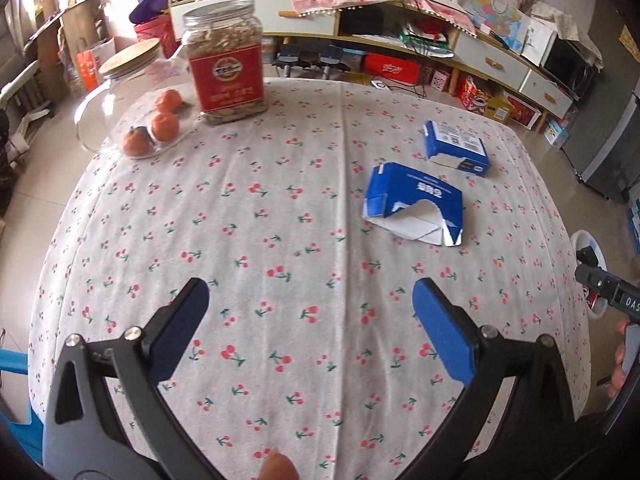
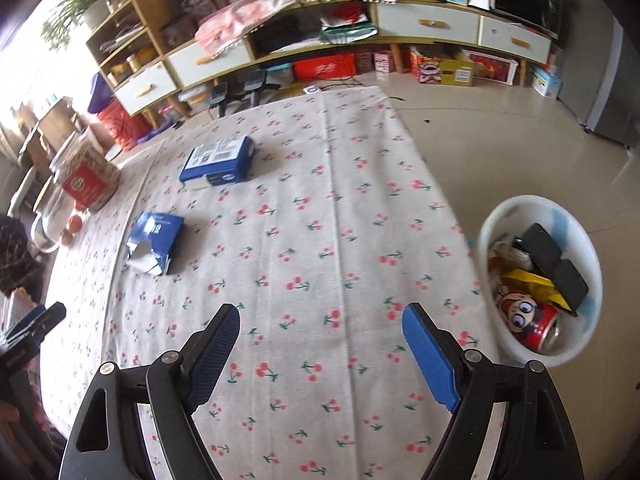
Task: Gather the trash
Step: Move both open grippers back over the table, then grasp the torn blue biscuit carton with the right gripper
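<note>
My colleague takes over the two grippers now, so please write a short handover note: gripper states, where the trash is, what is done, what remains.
Left gripper: open, empty, above the tablecloth.
Right gripper: open, empty, near the table's right edge.
Torn blue carton and the intact blue box lie apart on the table.
White bin stands on the floor to the right, already holding a red can and wrappers.
Left: both blue boxes into the bin.

My left view clips the white bin [image 1: 588, 240] at its right edge. The torn carton's [image 1: 414, 204] print is unreadable.
</note>
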Tool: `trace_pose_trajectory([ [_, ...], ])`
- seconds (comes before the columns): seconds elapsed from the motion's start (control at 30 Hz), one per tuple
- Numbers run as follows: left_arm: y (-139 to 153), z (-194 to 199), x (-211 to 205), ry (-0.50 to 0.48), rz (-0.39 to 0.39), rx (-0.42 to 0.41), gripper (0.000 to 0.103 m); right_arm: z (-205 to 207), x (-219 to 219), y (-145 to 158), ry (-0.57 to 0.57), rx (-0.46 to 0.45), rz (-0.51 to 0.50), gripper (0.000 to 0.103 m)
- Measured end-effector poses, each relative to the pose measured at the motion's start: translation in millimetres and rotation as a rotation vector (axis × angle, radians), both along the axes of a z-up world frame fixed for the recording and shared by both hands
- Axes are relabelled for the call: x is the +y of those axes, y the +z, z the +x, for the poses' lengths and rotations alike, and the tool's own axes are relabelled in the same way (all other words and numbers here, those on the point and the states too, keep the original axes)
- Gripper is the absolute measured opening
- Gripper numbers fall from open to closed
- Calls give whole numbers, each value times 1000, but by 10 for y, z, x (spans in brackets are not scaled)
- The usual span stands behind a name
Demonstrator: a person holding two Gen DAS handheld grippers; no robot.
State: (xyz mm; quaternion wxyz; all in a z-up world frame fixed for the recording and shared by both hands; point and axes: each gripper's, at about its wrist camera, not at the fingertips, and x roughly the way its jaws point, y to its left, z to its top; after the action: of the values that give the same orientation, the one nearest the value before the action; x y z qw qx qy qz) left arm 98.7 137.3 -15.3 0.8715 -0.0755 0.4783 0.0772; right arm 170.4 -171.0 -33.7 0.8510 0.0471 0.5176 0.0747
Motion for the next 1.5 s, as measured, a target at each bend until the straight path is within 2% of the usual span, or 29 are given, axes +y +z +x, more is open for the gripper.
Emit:
trace_pose_trajectory([
  [0.23,13,-117,374,90,18,1,101,188,701,-198,173,37,-63,85],
  [0.67,-136,-216,758,175,-49,61,102,553,2024,-342,594,-70,-180,85],
  [0.8,-160,-238,852,198,-75,70,102,695,2234,-460,681,-95,-260,85],
  [1.03,-158,-220,851,202,-101,69,102,935,2393,-617,782,-105,-312,85],
  [1.27,-163,-190,821,195,-107,72,102,1164,2308,-698,761,-30,-199,84],
  [1.4,-159,-184,820,194,-121,71,102,1156,2262,-690,742,-22,-161,69],
  [1.47,-150,-188,816,194,-123,67,102,1150,2191,-666,714,-18,-143,57],
  [1.5,-146,-191,808,194,-124,66,102,1123,2145,-640,693,-16,-142,47],
])
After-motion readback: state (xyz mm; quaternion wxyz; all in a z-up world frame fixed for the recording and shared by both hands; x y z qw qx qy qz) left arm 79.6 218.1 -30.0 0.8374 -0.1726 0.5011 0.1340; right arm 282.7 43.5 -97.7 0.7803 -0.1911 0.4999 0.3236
